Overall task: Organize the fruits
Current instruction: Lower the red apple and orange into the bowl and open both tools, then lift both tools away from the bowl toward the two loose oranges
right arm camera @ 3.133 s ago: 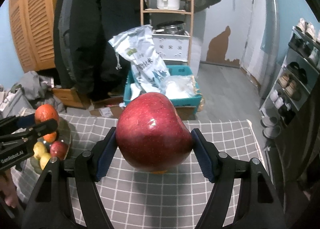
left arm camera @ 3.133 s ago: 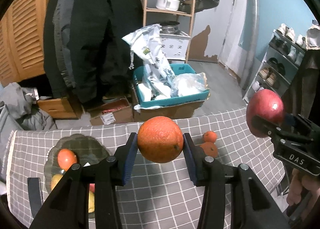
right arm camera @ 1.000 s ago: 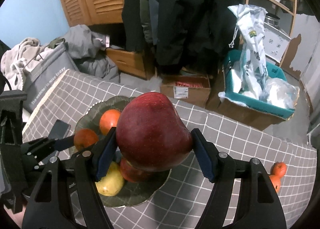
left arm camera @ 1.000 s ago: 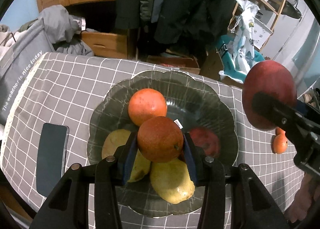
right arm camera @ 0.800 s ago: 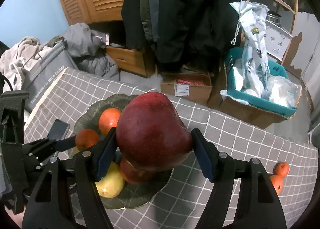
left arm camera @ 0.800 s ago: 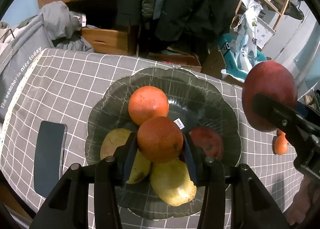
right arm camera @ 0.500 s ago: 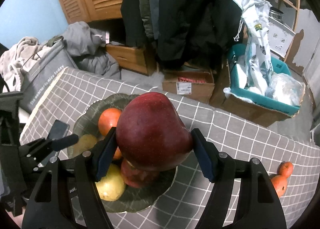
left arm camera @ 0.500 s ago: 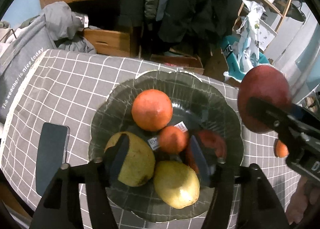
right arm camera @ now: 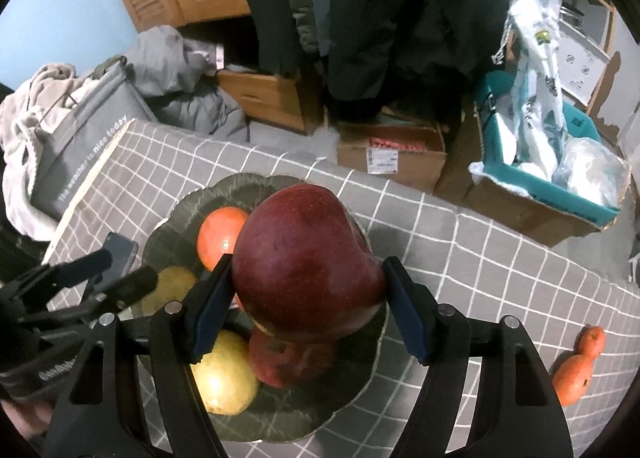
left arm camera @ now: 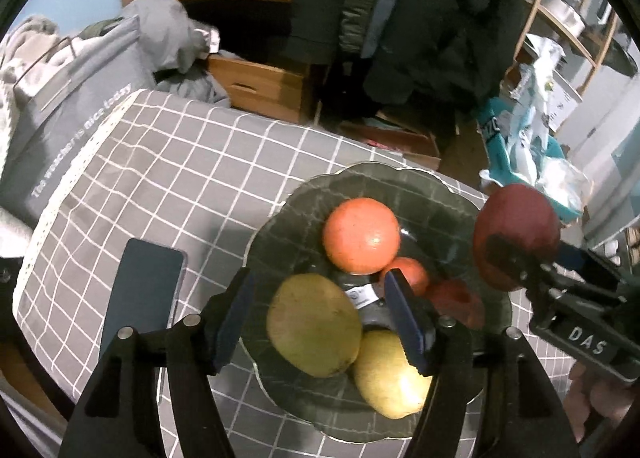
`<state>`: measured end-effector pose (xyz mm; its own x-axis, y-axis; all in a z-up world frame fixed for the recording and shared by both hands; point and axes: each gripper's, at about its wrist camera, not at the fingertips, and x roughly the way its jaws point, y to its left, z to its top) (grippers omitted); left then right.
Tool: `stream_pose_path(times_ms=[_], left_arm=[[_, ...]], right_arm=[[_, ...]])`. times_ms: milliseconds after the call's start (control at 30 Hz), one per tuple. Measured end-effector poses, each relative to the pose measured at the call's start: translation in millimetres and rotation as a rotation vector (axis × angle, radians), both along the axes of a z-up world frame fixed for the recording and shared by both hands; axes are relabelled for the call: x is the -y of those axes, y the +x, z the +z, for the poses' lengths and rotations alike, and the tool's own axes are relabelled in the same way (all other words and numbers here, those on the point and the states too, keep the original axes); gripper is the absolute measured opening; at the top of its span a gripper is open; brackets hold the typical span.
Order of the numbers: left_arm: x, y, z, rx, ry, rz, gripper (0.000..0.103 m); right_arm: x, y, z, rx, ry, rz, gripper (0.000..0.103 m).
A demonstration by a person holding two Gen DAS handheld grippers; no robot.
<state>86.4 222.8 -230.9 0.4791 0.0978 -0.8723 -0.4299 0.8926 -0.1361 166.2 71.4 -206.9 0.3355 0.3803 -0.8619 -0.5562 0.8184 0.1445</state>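
Pose: the left hand-held gripper [left arm camera: 320, 312] angles down over the plate [left arm camera: 436, 185], jaws spread wide and empty. The right hand-held gripper [right arm camera: 306, 308] is level above the plate's right part, blue pads clamped on both flanks of a red apple [right arm camera: 304, 266].

Materials: the plate is dark translucent glass with a scalloped rim; it rests on a desk covered in grey cloth [left arm camera: 180, 161] with a white grid. The apple is glossy, speckled and heart-shaped.

Position: on the plate lie a large orange [left arm camera: 361, 234], a smaller orange [left arm camera: 412, 276], two yellow-green pears [left arm camera: 314, 324] and a second red apple [right arm camera: 292, 362], the last directly below the held apple. Two small oranges [right arm camera: 576, 368] lie on the cloth well apart to the right. A dark phone [left arm camera: 144, 294] lies just left of the plate.
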Motion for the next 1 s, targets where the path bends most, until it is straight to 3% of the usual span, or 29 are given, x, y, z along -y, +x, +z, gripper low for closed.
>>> stream_pose_path(times_ms=[367,833,1000], left_arm=[[-6,-7,7,0.015,0.003,0.015,0.068],[2,-8,20,0.038,0.021,-0.004,0.069],[11,-9,30,0.058,0.029,-0.016,0.074]], right_arm=[[-16,-4,-17,-0.022,-0.060,0.049,0.074],[4,1,16,0.044,-0.015,-0.005,0.075],[21,2,28,0.068,-0.004,-0.050,0.076]])
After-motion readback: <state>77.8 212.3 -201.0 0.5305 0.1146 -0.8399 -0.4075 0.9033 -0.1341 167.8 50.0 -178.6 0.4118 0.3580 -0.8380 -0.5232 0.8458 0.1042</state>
